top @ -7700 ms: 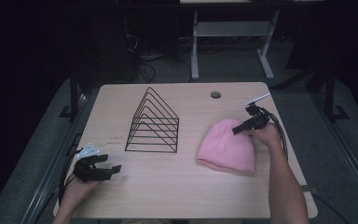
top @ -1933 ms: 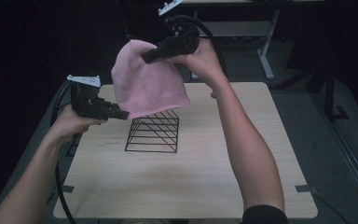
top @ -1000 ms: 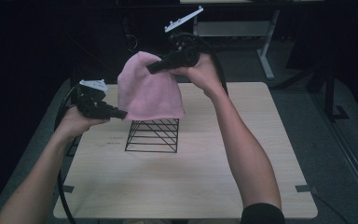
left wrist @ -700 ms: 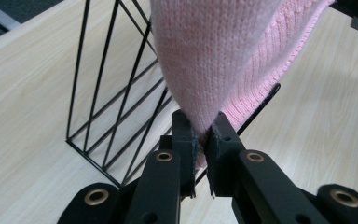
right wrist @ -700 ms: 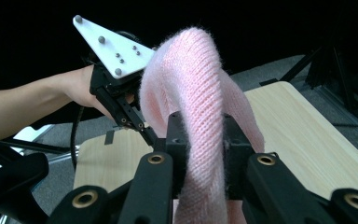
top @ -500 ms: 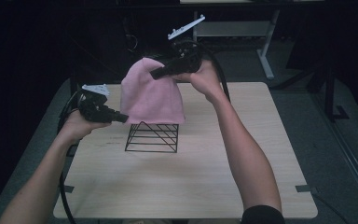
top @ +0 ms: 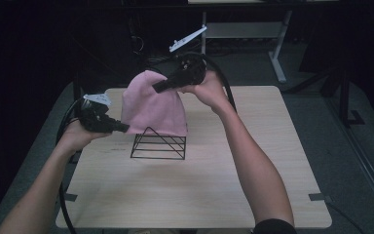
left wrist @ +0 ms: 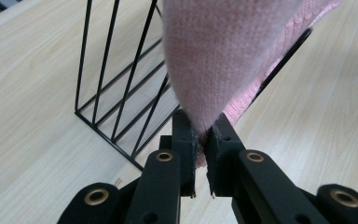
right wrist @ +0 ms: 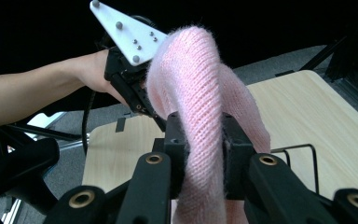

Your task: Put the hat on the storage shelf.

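A pink knitted hat (top: 153, 107) hangs over the top of a black wire triangular rack (top: 158, 144) in the middle of the table. My right gripper (top: 157, 87) is shut on a thick fold at the hat's top (right wrist: 200, 154), holding it up from the far side. My left gripper (top: 124, 128) is shut on the hat's lower rim (left wrist: 205, 123) at the rack's left. The hat's open bottom drapes around the rack's peak, and the rack's lower bars (left wrist: 116, 93) stay visible below it.
The light wooden table (top: 199, 195) has bare room in front and to the right of the rack. Beyond its far edge a grey desk frame (top: 272, 44) stands on the dark floor. Cables trail from both grippers.
Both grippers have lowered the hat, so it now covers more of the rack's top. The right gripper has sunk a little; the left hand has barely moved.
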`<action>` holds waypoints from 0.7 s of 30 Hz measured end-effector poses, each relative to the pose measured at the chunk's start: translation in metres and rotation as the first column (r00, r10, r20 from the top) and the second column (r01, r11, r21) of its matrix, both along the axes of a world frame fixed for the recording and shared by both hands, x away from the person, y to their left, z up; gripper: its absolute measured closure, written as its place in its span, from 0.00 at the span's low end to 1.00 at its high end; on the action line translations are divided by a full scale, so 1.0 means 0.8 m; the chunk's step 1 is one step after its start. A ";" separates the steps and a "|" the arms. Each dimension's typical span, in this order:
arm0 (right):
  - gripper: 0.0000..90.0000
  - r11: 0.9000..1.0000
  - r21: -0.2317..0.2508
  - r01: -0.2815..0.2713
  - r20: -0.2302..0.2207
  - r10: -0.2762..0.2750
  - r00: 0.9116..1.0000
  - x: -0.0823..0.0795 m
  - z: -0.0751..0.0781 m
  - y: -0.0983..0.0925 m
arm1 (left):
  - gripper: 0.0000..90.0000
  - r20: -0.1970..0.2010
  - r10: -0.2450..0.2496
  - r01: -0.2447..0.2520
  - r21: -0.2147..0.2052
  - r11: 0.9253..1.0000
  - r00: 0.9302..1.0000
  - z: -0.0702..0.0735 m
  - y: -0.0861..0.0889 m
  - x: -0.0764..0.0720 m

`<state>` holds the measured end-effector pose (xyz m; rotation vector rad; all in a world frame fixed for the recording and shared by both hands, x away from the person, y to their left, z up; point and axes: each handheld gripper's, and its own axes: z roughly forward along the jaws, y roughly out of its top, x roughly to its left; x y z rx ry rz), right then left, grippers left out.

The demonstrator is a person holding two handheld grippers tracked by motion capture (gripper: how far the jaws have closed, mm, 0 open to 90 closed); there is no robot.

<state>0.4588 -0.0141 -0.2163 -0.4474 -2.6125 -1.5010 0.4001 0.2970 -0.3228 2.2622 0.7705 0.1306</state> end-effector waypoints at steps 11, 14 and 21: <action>0.82 1.000 -0.022 0.006 -0.017 -0.007 1.000 -0.006 -0.025 0.002 | 0.93 -0.005 0.001 -0.001 0.042 0.999 1.000 -0.018 -0.002 -0.001; 0.82 1.000 -0.026 0.004 -0.021 -0.005 1.000 -0.006 -0.028 0.003 | 0.93 -0.004 0.000 0.000 0.057 0.998 1.000 -0.022 -0.003 -0.001; 0.79 0.999 -0.043 0.009 -0.032 -0.010 0.999 -0.006 -0.038 0.005 | 0.93 -0.014 -0.001 0.002 0.079 0.997 1.000 -0.033 -0.004 -0.002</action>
